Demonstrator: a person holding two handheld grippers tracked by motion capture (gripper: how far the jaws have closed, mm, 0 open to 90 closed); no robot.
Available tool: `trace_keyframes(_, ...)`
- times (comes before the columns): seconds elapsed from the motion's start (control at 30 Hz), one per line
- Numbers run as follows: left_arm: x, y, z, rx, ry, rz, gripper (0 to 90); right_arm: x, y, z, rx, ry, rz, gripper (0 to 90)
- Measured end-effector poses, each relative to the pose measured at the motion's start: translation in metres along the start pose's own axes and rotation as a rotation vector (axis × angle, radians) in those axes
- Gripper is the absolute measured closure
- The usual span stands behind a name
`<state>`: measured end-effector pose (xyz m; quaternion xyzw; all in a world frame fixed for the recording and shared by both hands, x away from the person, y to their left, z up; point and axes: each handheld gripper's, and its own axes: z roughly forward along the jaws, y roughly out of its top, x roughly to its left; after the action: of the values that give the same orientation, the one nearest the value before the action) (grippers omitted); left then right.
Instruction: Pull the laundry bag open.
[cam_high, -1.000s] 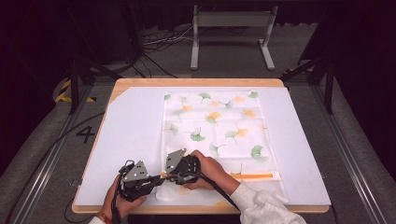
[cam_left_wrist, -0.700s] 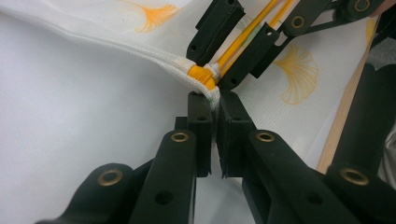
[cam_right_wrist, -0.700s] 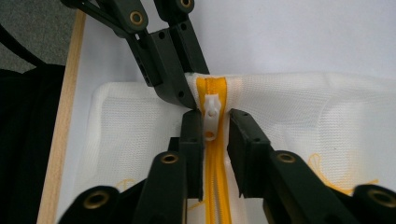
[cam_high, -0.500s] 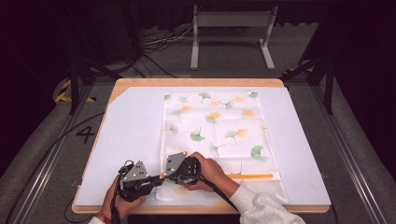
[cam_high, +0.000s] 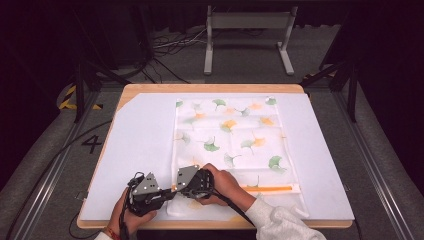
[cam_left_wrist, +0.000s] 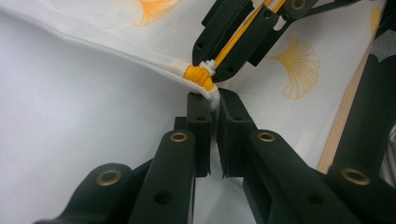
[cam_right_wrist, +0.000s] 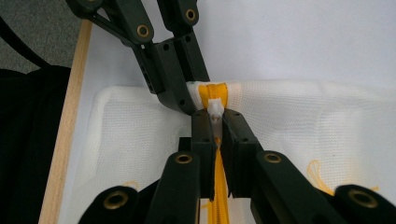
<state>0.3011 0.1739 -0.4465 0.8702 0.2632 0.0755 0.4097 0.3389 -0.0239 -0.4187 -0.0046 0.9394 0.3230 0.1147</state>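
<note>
**Inspector:** Start with the item under work.

**Assistant:** A white mesh bag (cam_high: 235, 145) printed with green and orange ginkgo leaves lies flat on the white board (cam_high: 140, 150), right of the board's middle. Its orange zipper (cam_high: 267, 188) runs along the edge nearest the person. Both grippers work at the zipper's left end, near the bag's near left corner.

**Inspector:** The slider?

**Assistant:** In the right gripper view the small white zipper pull (cam_right_wrist: 215, 109) sits at the tips of the right gripper (cam_right_wrist: 215, 122), whose jaws are closed on it, the orange tape running back between them. The jaws have just been closing, with the pull between them.

**Inspector:** And the other claw?

**Assistant:** In the left gripper view the left gripper (cam_left_wrist: 214, 103) is clamped on the bag's fabric at the corner, just below the orange zipper end (cam_left_wrist: 198, 76). The two grippers' tips stand just beside each other there, almost touching.

**Inspector:** Hands?

**Assistant:** In the high view the left gripper (cam_high: 167, 192) is held low at the board's near edge, the right gripper (cam_high: 176, 188) just to its right over the bag, a white sleeve (cam_high: 277, 222) trailing behind it.

**Inspector:** Surroundings?

**Assistant:** The board rests on a wooden table (cam_high: 210, 88). Beyond it stands a grey metal frame (cam_high: 247, 22) on a dark floor with cables (cam_high: 165, 47).
</note>
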Motion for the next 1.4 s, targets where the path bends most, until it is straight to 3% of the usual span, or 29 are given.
trace_keyframes(0.73,-0.001,0.000,-0.004,-0.034,-0.006,-0.006,86.1,-0.002,-0.002,0.003,0.091,0.006,0.000,85.2)
trace_keyframes(1.4,0.000,-0.002,-0.006,-0.046,-0.006,-0.004,86.5,-0.006,-0.015,-0.002,0.129,0.006,0.014,85.3)
